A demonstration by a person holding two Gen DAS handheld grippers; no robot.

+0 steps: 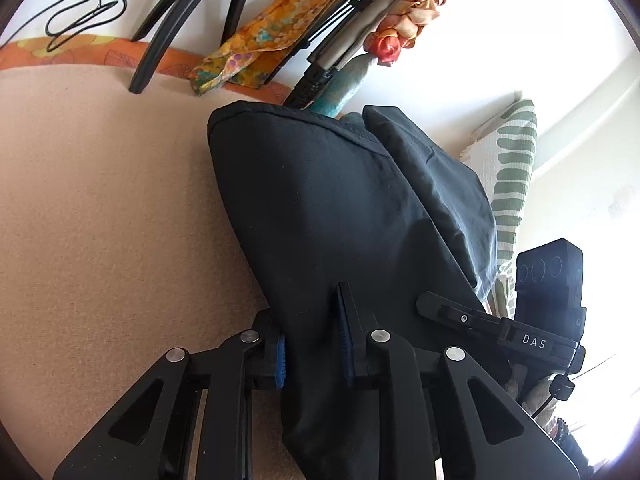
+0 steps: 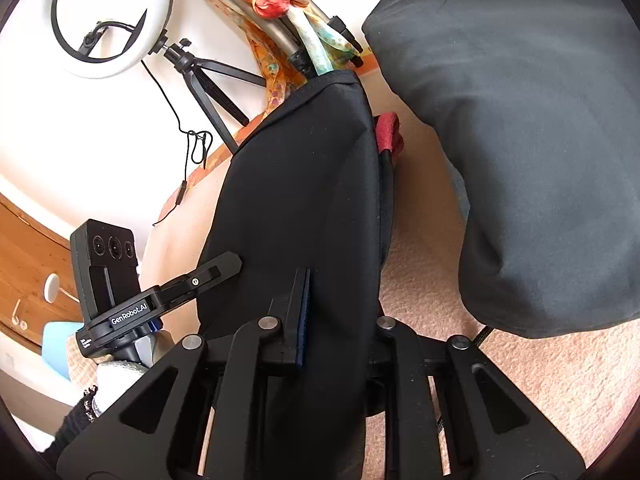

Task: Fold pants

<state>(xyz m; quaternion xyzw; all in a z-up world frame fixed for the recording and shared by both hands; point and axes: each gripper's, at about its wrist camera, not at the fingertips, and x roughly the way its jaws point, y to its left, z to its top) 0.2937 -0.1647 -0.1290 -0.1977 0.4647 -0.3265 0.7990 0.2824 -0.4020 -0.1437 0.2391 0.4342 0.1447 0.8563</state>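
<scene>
Two grippers, one pair of dark pants pinched at the near end.

We have the left gripper (image 1: 312, 344) and the right gripper (image 2: 336, 320) each pressed together on a fold of the pants (image 1: 320, 200), side by side, probably so we can lift that end evenly and carry it over for a fold. The pants stretch away from us across the beige carpet (image 1: 100, 200); beside them to the right lies one grey garment (image 2: 540, 140), and beyond them stands one ring light (image 2: 112, 20).

Dark navy pants (image 1: 320, 208), folded lengthwise, draped over the peach surface (image 1: 100, 200).
</scene>
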